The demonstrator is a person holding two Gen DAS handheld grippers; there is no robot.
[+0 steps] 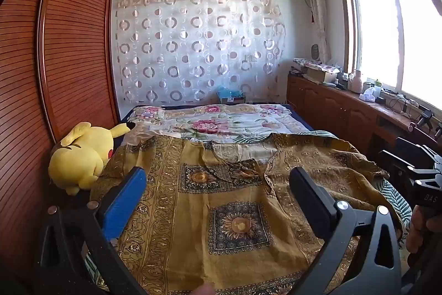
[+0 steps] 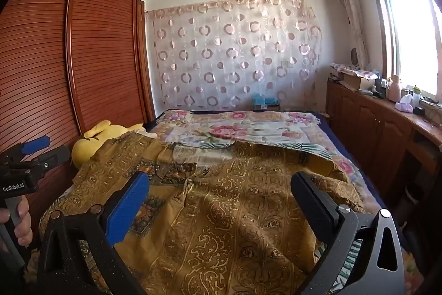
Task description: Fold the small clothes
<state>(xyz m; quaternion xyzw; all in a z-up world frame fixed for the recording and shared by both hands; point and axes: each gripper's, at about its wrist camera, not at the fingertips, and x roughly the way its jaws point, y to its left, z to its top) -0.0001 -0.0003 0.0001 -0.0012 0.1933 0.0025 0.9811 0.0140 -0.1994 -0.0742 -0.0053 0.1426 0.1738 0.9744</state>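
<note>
The left gripper (image 1: 218, 190) hangs above the near part of the bed, its jaws spread wide with nothing between them; the right gripper (image 2: 221, 195) is beside it, equally wide and equally empty; under both lies the golden-brown patterned garment (image 1: 234, 212), spread out and rumpled across the near half of the bed, touched by neither set of pads; a yellow plush toy (image 1: 83, 154) rests at its left edge against the slatted wooden wardrobe (image 1: 69, 46); beyond is a floral bedspread (image 1: 221, 120); farthest, a circle-patterned curtain (image 1: 193, 51).
</note>
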